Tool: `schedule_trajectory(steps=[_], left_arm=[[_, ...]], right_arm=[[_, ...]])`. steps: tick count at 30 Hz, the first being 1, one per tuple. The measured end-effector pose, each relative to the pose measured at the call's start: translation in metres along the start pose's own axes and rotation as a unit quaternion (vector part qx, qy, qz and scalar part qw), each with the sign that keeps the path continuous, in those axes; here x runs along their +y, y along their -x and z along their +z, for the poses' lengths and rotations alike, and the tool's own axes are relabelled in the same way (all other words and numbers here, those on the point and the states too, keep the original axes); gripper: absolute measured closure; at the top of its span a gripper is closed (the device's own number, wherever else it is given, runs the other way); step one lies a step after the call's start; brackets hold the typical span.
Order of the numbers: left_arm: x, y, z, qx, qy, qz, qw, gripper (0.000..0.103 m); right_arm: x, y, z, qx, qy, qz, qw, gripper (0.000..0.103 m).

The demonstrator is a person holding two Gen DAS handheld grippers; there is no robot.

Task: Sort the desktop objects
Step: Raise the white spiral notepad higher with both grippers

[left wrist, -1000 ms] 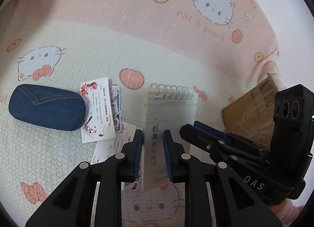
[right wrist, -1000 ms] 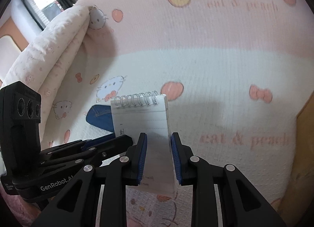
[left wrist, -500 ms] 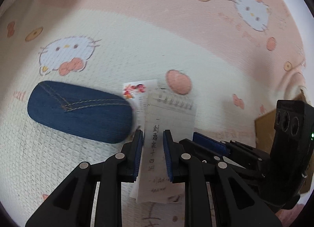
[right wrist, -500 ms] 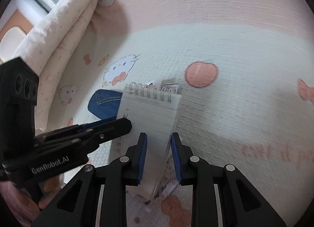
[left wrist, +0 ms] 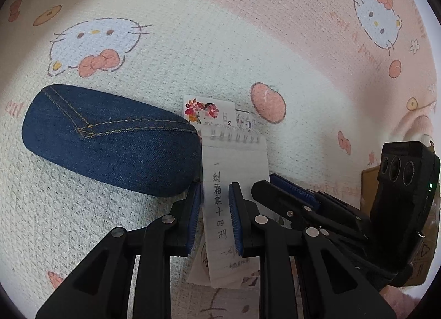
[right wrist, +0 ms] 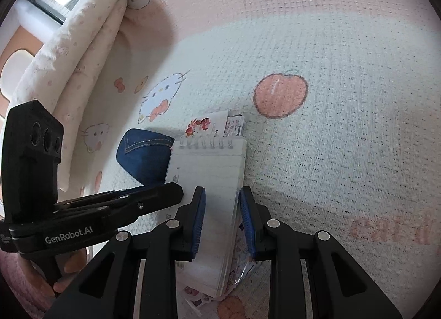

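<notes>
Two hand-held grippers are sharing one spiral notepad (left wrist: 234,181). The left hand-held gripper (left wrist: 213,217) is pinching a loose page with handwritten characters, its blue pads pressing the sheet from both sides. The right hand-held gripper (right wrist: 222,222) is clamping the pad's thick block of pages. Compared with a second ago, both are sitting lower and closer to the blanket (right wrist: 344,126), and the notepad is now hanging just over the cards (left wrist: 209,110) instead of well above them. The denim case (left wrist: 110,142) is now lying right beside the notepad's left edge, touching or nearly so. To the right, the patterned blanket is lying bare past a printed peach. A folded blanket ridge (right wrist: 77,57) is rising on the far left, and a cardboard box (left wrist: 370,181) is showing at the right edge behind the right gripper.
</notes>
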State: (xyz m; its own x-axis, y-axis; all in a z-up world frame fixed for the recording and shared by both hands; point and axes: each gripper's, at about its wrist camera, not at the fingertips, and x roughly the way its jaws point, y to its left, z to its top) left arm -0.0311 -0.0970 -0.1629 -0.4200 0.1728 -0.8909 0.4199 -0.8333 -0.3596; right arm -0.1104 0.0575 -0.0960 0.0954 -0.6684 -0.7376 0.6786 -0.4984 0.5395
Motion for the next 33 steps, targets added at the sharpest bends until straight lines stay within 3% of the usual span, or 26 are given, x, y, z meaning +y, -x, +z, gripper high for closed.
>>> schedule_trajectory(steps=[7, 18, 25, 29, 33], left_arm=[[-0.001, 0.002, 0.0, 0.003, -0.006, -0.007, 1.0, 0.08], [-0.004, -0.004, -0.005, 0.005, -0.032, -0.016, 0.9993, 0.08], [-0.003, -0.001, -0.006, 0.008, -0.027, -0.017, 0.9995, 0.079], [0.009, 0.002, -0.012, 0.018, 0.02, -0.042, 0.9988, 0.079], [0.009, 0.003, -0.018, 0.013, 0.019, -0.038, 0.999, 0.079]], right_arm=[[-0.001, 0.007, -0.004, 0.021, -0.011, -0.024, 0.999, 0.08], [-0.005, 0.002, -0.007, -0.002, -0.024, 0.0, 1.0, 0.078], [0.011, 0.002, -0.006, -0.003, -0.01, -0.047, 0.999, 0.079], [0.013, 0.0, -0.007, 0.002, -0.007, -0.045, 0.999, 0.079], [0.011, 0.0, -0.008, 0.001, -0.011, -0.04, 0.999, 0.079]])
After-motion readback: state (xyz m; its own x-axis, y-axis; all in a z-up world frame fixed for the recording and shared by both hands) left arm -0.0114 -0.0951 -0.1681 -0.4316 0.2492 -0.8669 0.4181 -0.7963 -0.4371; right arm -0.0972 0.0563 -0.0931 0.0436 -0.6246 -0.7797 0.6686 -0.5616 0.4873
